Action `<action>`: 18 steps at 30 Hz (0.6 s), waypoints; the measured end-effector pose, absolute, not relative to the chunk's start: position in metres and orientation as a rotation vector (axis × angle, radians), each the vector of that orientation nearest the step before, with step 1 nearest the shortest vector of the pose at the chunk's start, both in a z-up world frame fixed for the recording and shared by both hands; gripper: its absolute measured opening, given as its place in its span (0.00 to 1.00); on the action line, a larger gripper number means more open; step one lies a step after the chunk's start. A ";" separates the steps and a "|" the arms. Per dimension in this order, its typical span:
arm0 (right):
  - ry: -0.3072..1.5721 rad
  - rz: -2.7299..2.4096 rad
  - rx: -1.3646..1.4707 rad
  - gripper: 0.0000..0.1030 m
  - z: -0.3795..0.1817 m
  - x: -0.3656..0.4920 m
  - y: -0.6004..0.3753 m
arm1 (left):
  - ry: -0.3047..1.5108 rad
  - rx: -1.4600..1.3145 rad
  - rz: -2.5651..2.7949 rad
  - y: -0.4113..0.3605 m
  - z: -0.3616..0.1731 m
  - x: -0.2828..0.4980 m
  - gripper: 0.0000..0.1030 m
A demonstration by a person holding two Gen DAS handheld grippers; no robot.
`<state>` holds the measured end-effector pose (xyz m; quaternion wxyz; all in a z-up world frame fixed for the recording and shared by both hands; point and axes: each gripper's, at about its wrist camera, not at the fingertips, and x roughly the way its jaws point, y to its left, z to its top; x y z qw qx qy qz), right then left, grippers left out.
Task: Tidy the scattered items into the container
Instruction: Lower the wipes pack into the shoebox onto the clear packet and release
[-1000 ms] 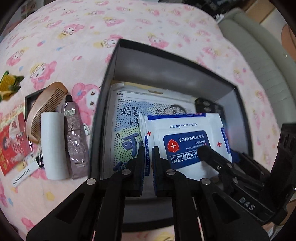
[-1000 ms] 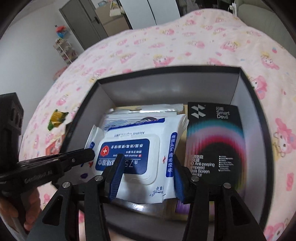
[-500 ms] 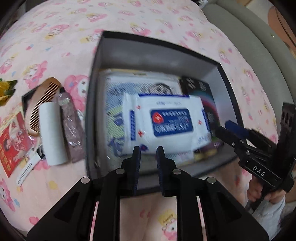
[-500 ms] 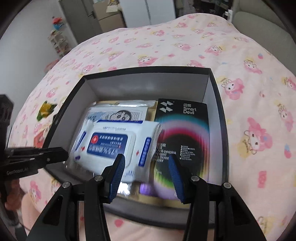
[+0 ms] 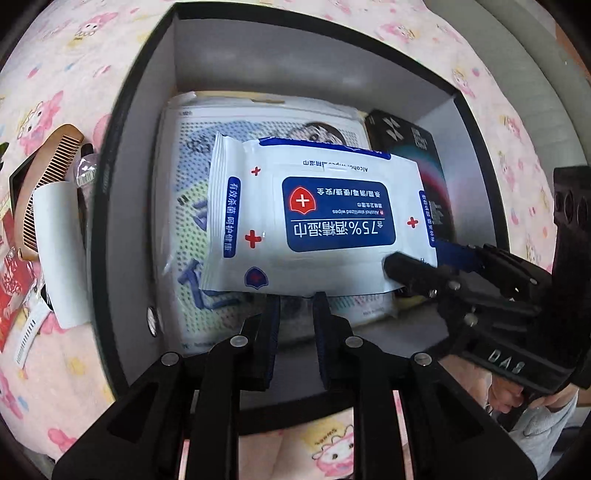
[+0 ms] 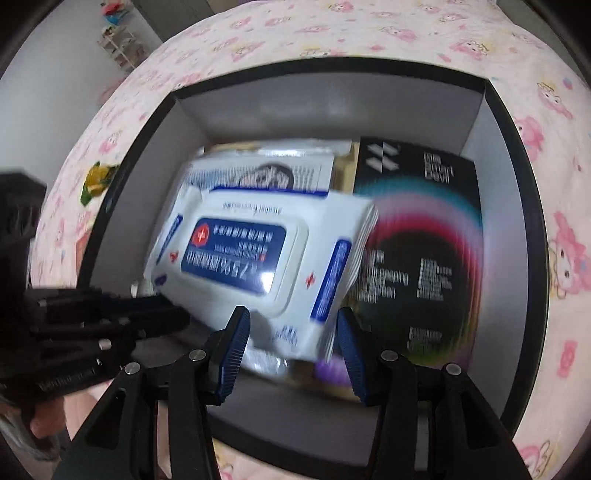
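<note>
I am viewing a bed (image 6: 369,33) in pink cartoon sheets; the white-and-blue wipes pack (image 5: 314,218) is lying in the black box (image 5: 122,184). Both grippers' jaws are standing spread, pinching nothing.

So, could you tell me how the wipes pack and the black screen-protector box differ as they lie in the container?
The wipes pack is white and soft, lying on top of another packet; the screen-protector box is black with rainbow rings, rigid, lying beside it on the right. Both lie flat inside the container.
</note>
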<state>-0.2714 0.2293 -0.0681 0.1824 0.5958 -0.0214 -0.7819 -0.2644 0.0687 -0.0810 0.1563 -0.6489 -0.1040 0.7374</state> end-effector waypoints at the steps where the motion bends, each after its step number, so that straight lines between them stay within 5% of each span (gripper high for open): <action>1: -0.047 -2.207 1.678 0.43 -0.067 -0.276 0.227 | -0.301 -1.852 2.116 0.068 -0.080 -0.266 0.16; 18: -0.142 -2.303 1.587 0.43 -0.053 -0.318 0.222 | -0.423 -1.772 2.291 0.062 -0.056 -0.314 0.15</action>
